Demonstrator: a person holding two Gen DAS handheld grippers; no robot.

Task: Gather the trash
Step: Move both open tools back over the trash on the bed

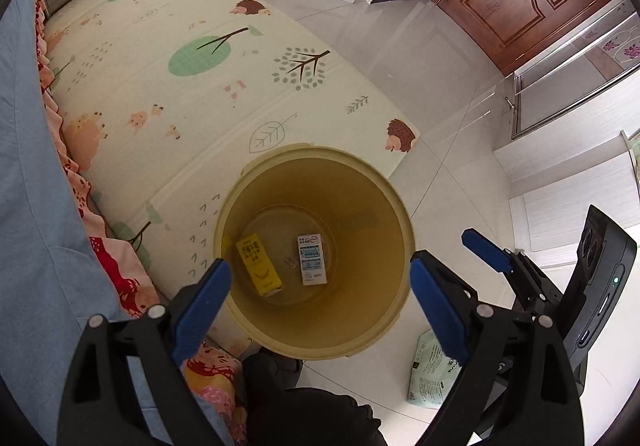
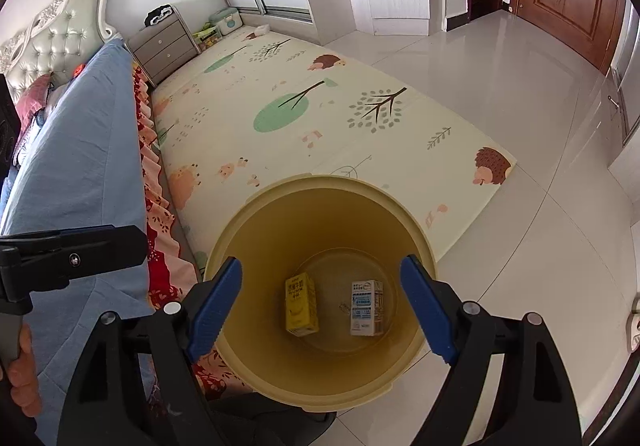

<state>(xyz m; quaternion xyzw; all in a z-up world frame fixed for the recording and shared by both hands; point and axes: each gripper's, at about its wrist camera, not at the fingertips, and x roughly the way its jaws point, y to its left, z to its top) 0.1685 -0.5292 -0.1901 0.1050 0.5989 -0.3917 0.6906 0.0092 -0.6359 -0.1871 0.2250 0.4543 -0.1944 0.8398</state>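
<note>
Two small cartons lie on the bottom of the yellow bin point(image 1: 400, 206): a yellow carton point(image 1: 259, 265) on the left and a white-and-blue carton point(image 1: 311, 259) to its right, apart from each other. The bin stands on the tiled floor point(image 1: 460, 106), its far rim overlapping the corner of the patterned play mat point(image 1: 180, 94). Both tools hang above the bin's mouth. The left tool point(image 1: 320, 274) is released, its blue pads spread wide with nothing between them. The right tool point(image 2: 321, 278) is likewise released and empty. A pale green packet point(image 1: 430, 374) lies on the floor just beside the bin. A bed with a blue cover point(image 2: 80, 166) runs along the mat's far side.
</note>
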